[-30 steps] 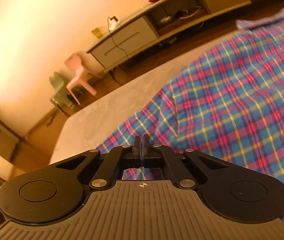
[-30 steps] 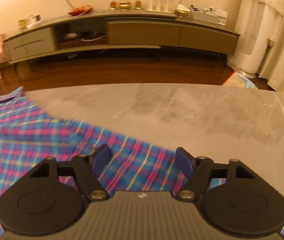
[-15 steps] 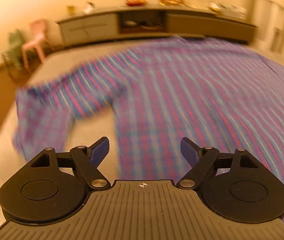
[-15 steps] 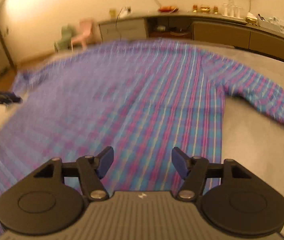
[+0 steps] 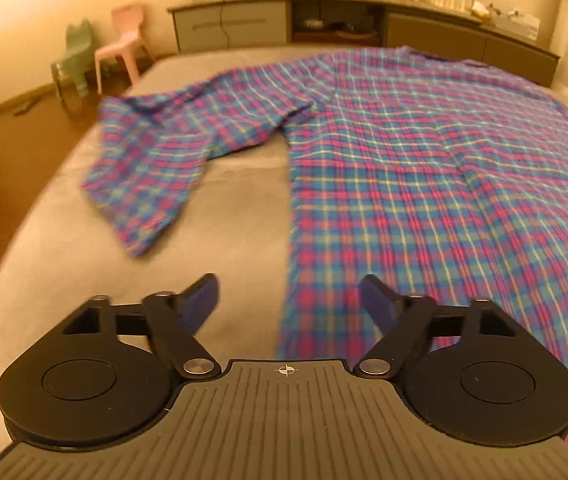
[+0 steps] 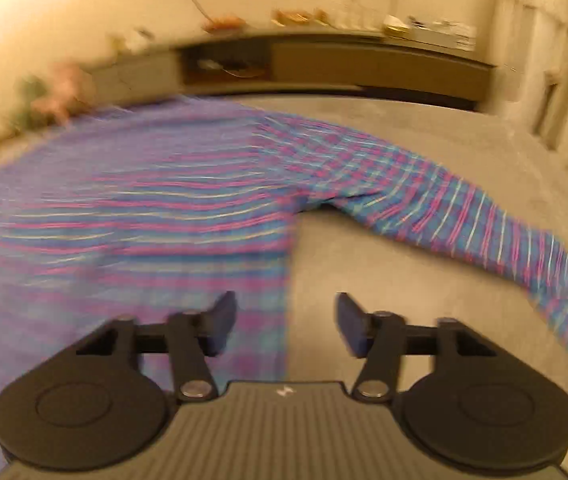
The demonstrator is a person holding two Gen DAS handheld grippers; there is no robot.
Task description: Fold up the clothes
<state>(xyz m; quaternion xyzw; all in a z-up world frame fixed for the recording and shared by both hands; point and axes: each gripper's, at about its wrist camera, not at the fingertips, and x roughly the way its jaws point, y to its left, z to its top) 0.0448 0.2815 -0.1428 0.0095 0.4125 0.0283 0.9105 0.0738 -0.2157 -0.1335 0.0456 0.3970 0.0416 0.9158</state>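
Note:
A blue, pink and yellow plaid shirt [image 5: 423,168] lies spread flat on a grey table [image 5: 240,200]. Its left sleeve [image 5: 164,156] angles out toward the table's left edge. In the right wrist view the shirt body [image 6: 144,216] fills the left side and the right sleeve [image 6: 463,220] runs out to the right. My left gripper [image 5: 289,296] is open and empty above the shirt's lower left side edge. My right gripper [image 6: 285,316] is open and empty above the shirt's lower right side edge. The right wrist view is blurred.
A long low sideboard [image 5: 363,28] with dishes and glasses stands against the far wall. A pink child's chair [image 5: 122,44] and a green one [image 5: 74,54] stand on the wooden floor at the left. A curtain [image 6: 555,60] hangs at the right.
My left gripper was shut on the shirt a second ago and has opened and let go. Both grippers have pulled back toward the shirt's lower side edges; the shirt now lies flat.

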